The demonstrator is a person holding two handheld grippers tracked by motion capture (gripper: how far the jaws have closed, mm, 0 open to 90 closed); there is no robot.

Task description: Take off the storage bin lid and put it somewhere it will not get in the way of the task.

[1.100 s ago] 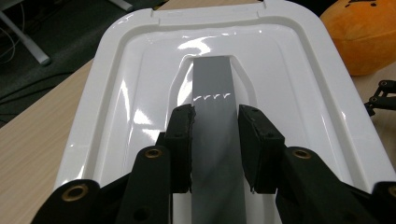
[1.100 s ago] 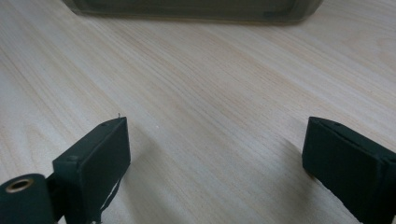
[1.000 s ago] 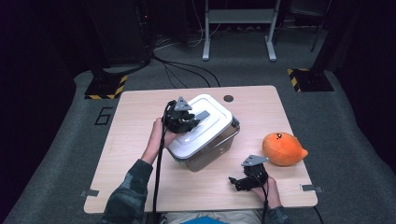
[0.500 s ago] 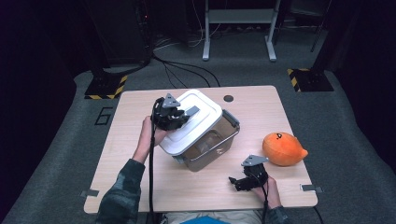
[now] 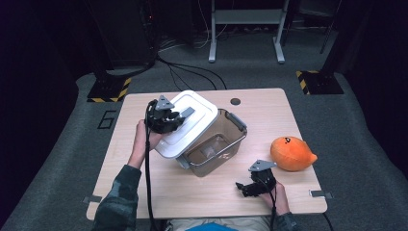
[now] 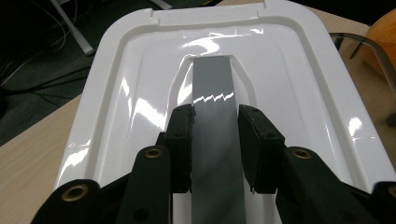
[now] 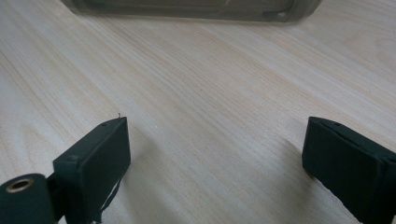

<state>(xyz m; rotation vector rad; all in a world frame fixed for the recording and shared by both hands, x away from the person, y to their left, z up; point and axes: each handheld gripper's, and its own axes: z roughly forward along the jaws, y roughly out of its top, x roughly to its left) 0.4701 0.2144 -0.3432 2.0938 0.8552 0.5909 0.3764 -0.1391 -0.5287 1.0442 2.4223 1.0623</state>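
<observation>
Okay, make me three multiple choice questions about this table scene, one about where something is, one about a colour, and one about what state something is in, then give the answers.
1. Where does the orange plush toy lie?
A. inside the bin
B. on the table, right of the bin
C. on the floor

2. What colour is the lid's handle?
A. grey
B. red
C. yellow

3. What is the state of the left tool?
A. open over bare table
B. shut on the orange toy
C. shut on the lid's handle

Answers:
1. B, it rests on the wood beside the clear bin.
2. A, a grey strip crosses the white lid.
3. C, both jaws press its sides.
</observation>
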